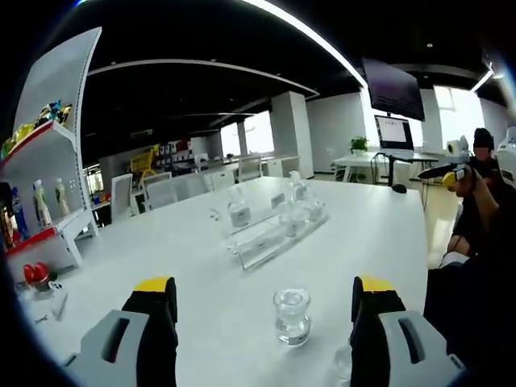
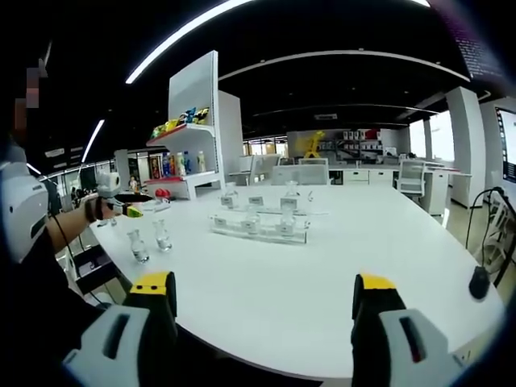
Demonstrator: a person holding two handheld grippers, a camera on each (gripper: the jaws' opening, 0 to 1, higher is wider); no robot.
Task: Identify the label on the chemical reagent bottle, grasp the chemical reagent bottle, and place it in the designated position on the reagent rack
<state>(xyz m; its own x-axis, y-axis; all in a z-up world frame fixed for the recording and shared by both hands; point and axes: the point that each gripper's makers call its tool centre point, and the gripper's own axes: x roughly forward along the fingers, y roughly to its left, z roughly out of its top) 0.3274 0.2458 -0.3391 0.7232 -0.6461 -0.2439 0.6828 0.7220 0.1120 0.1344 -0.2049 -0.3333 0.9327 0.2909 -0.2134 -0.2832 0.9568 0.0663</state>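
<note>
White tabletop (image 1: pixel 161 242), broad and curved at its far edge, carries everything in play. At its middle sits the clear acrylic reagent rack (image 1: pixel 278 234), long axis running across the table, with several small labelled bottles already standing on it; in the right gripper view the same rack (image 2: pixel 258 226) lies well ahead, near mid-table. Left gripper (image 1: pixel 262 310): jaws spread wide, yellow-tipped, nothing between the pads. Directly ahead and between those jaws stands a clear glass reagent bottle (image 1: pixel 292 316), upright, stoppered, long axis vertical, close in and slightly toward the right jaw. A second glass shape sits just beside that jaw at lower right, too cut off to identify. Right gripper (image 2: pixel 264 310): jaws also spread, empty, held back over the near table edge. From there two small bottles (image 2: pixel 151 242) show off to the left, by the person's other hand, well apart from these jaws. Judgement: left gripper is much the nearer; a straight advance, nudged right, should centre the bottle. Label not legible from here.
</note>
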